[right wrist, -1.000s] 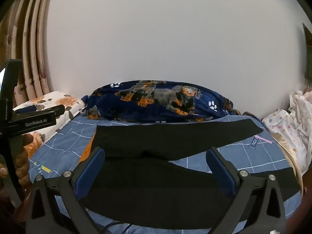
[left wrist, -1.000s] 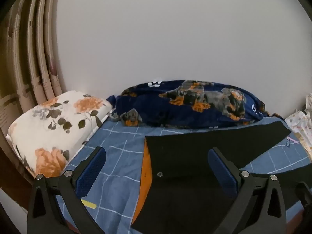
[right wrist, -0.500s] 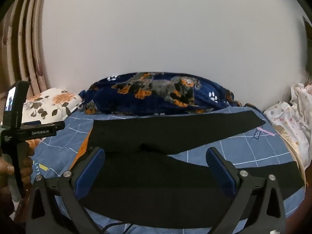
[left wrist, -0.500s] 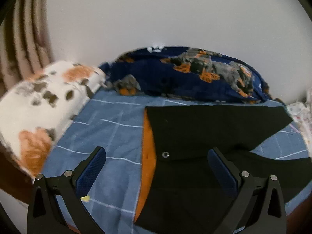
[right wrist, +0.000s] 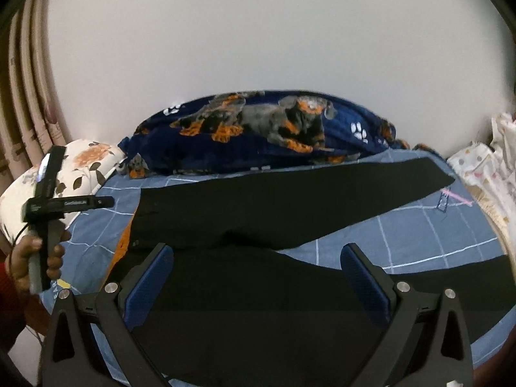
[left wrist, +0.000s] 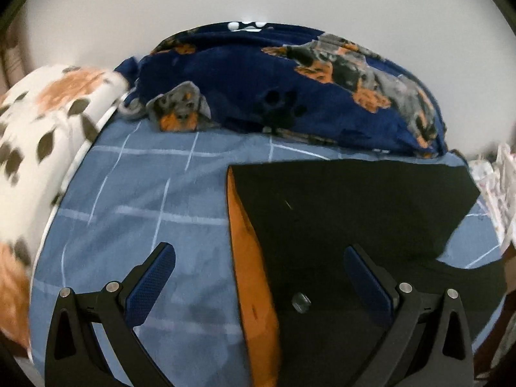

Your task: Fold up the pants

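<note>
Black fabric, spread flat on a blue checked bedsheet [right wrist: 403,225]: pants [right wrist: 258,213] with both legs fanned apart, running away to the right, waistband at the left end. Orange lining [left wrist: 254,290] showing along that waist edge, with a small metal button [left wrist: 301,302] just inside it. Long axis of the garment crosswise to both cameras, waist left, hems right.

Left gripper [left wrist: 258,283] poised just above the waist end, jaws spread wide, nothing between them; orange edge and button sitting right in the gap. Seen from the right wrist camera as a black handle in a hand [right wrist: 35,258] at the bed's left side. Right gripper [right wrist: 258,277] likewise wide open and empty, over the near leg close to the crotch, farther from the waistband.

Nearer of the two to the waist: the left. Far leg's hem [right wrist: 432,177] well off to the right, beyond either set of jaws. Probably a first fold not yet begun, though motion blur in the left view makes the exact height above the cloth hard to judge.

Behind: a navy dog-print blanket [right wrist: 274,132] against the wall and a floral pillow [left wrist: 48,122] at left.
</note>
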{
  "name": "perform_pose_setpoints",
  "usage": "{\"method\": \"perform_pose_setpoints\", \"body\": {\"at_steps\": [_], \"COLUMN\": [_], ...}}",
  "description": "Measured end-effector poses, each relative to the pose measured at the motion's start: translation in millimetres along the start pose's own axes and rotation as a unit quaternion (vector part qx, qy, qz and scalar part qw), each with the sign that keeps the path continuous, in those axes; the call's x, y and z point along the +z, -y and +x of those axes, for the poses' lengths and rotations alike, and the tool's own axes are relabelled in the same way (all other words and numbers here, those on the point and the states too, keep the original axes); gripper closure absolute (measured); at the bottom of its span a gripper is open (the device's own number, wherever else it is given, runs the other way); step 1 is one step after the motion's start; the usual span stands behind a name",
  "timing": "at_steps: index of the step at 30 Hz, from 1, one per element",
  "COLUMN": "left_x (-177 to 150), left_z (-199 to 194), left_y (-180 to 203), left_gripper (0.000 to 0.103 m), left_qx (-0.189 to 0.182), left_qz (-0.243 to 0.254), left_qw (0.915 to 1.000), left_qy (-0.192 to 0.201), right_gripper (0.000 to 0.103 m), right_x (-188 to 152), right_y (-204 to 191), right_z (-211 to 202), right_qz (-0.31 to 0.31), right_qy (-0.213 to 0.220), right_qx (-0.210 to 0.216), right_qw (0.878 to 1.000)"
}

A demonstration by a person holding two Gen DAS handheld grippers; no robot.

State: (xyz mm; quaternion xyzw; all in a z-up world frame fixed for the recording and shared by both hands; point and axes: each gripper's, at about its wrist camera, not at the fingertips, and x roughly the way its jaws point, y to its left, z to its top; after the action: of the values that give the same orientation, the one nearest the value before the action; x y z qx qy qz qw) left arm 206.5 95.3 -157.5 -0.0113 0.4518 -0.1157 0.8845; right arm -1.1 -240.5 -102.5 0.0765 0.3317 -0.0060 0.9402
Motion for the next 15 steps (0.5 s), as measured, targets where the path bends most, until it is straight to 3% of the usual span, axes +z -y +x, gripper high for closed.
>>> {"method": "perform_pose_setpoints", "body": {"at_steps": [4, 7, 9, 15], "left_x": [23, 40, 48, 55], "left_z": [41, 65, 82, 123], "left_y": [-13, -28, -39, -39], "left_gripper": [0.011, 0.012, 0.019, 0.029], "left_qx": [-0.005, -0.018, -0.035, -0.042], "left_qz": [0.020, 0.007, -0.009, 0.013], "left_qw": [0.9996, 0.9993, 0.9983, 0.9947], "left_qy": [-0.020, -0.031, -0.045, -0.093], "right_gripper": [0.000, 0.000, 0.000, 0.000], "right_x": [0, 1, 1, 0], "right_y": [2, 4, 6, 12], "right_z": [17, 25, 31, 46], "right_qz": [0.002, 0.004, 0.007, 0.013], "right_qy": [-0.021, -0.031, -0.036, -0.057], "right_qx": [-0.002, -0.007, -0.009, -0.015], "right_qw": [1.000, 0.999, 0.999, 0.998]}}
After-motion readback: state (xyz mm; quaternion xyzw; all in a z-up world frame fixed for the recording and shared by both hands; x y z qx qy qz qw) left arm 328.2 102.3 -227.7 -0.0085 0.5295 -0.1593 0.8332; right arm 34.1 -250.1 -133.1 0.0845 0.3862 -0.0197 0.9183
